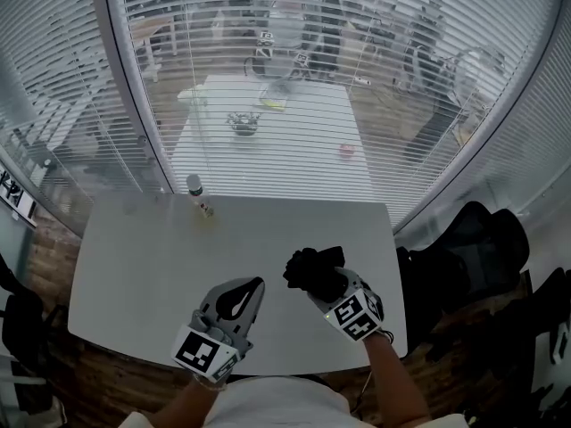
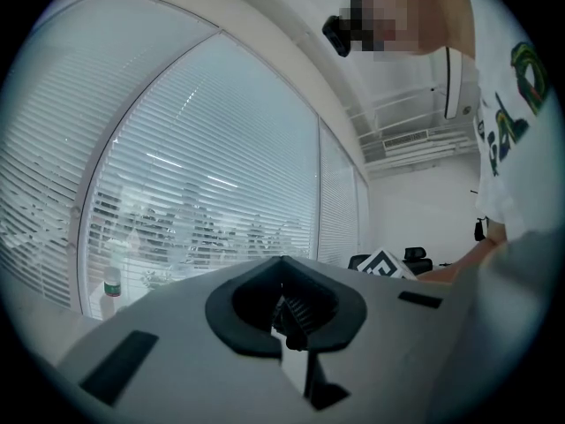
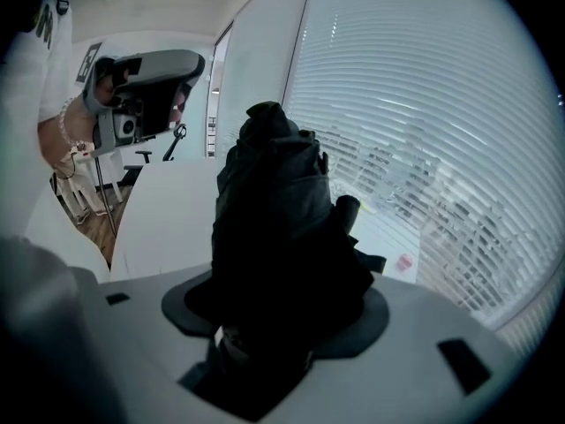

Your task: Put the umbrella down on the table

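Head view, from the left: a small white-capped bottle (image 1: 198, 193) stands at the far edge of the white table (image 1: 125, 266), against the slatted blinds (image 1: 294, 87) and well apart from both tools. Nearer the person, the left gripper (image 1: 243, 298) hangs level over the front of the table. In the left gripper view its jaws lie together with nothing between them (image 2: 290, 318).

To its right, the right gripper (image 1: 335, 292) tilts downward over the table's front right part. Its jaws are spread wide around a folded black umbrella (image 1: 312, 270) and clamp the thick bundle of fabric. The right gripper view shows the umbrella (image 3: 274, 228) filling the gap and jutting out past the jaws (image 3: 265, 347). Whether its far end touches the tabletop I cannot tell. A black chair (image 1: 473, 239) stands off the table's right edge.

The step in hand appears to be the set-down itself. To do it well, I would bring the bundle flatter so that its whole length meets bare table, inward from the right edge, and open only once its weight rests there. The fabric is soft and may cling to the pads, so the jaws should part fully and back away along their own line without dragging it.
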Motion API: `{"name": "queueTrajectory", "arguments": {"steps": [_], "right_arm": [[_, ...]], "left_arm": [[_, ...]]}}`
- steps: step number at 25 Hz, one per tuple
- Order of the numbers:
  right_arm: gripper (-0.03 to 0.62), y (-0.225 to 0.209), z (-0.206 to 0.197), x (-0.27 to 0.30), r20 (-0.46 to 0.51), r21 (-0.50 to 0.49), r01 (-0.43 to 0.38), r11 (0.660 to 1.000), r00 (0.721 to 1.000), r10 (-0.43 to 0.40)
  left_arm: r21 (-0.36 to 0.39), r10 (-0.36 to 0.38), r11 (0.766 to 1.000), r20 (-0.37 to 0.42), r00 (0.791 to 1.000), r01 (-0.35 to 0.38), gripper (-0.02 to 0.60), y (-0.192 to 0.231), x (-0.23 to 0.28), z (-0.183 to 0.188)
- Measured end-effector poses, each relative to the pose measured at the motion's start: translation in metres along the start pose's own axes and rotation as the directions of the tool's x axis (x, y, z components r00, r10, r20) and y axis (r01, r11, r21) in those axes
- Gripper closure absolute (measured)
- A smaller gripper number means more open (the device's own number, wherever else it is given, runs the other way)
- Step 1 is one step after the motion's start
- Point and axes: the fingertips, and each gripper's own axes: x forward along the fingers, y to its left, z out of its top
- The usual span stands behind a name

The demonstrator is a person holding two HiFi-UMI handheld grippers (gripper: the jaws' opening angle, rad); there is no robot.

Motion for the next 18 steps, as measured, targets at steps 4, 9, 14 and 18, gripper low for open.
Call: {"name": "queueTrajectory", "arguments": {"steps": [4,9,14,18], "right_arm": [[0.330,-0.001,-0.013,0.014,-0.059,-0.027,-0.018,0.999,0.998,0.016],[0.330,-0.001,-0.028,0.031,-0.132,-0.077,-0.036,0.996,0.991,0.025],[0.330,0.003,-0.043,0.047,-0.209,-0.122,-0.080,0.989,0.977,0.053],[0.330,0.006,-0.053,0.058,-0.260,-0.164,-0.106,0.981,0.964,0.061]], "left_arm": [[0.000,0.000,1.000,0.005,1.000,0.000,0.571,-0.001,-0.001,0.001],[-0.006,0.003,1.000,-0.003,1.000,-0.003,0.571,0.002,-0.004,-0.002],[-0.017,0.006,1.000,-0.002,1.000,-0.006,0.571,0.003,-0.008,-0.001],[-0.017,0.008,1.000,-0.002,1.000,-0.008,0.571,0.005,-0.010,0.000]]}}
